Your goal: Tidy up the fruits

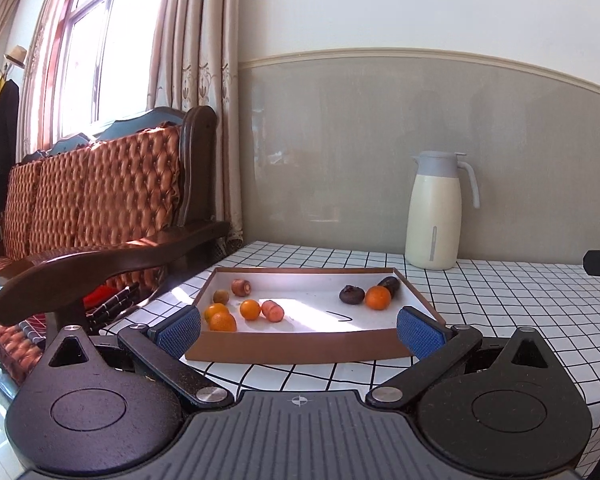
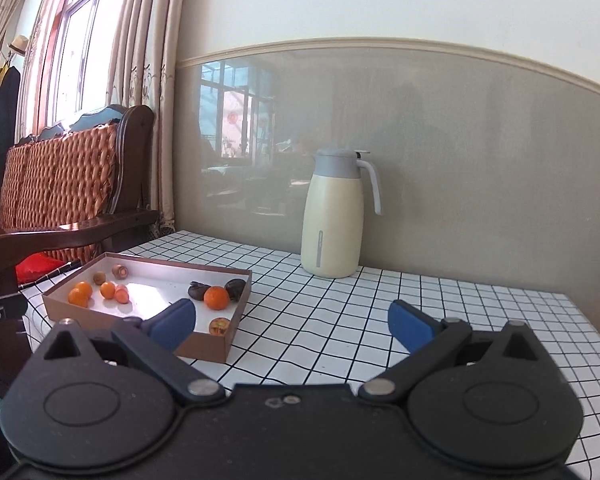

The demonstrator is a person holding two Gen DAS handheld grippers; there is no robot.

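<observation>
**Two open grippers before a box of fruits**

The left gripper (image 1: 299, 330) is nearest, its jaws spread wide with nothing between them; its blue pads (image 1: 179, 331) stand at the two near corners of the box (image 1: 296, 349). The right gripper (image 2: 292, 324) is also wide open and empty, above the cloth to the right of the box.

The box is shallow, brown outside and white inside. It lies on a table (image 2: 380, 320) covered with a white cloth with black grid lines. Inside, at the left, are small oranges (image 1: 222, 321) and two pinkish fruits (image 1: 272, 309). At the right, one orange (image 1: 377, 297) touches two dark fruits (image 1: 351, 294). One more fruit (image 2: 219, 326) lies in the near right corner.

A cream jug (image 2: 332, 220) with grey lid stands near the grey wall (image 2: 480, 180). At the left are a wooden sofa (image 1: 100, 200) with orange cushions, curtains (image 1: 196, 40) and a bright window (image 1: 100, 52).
</observation>
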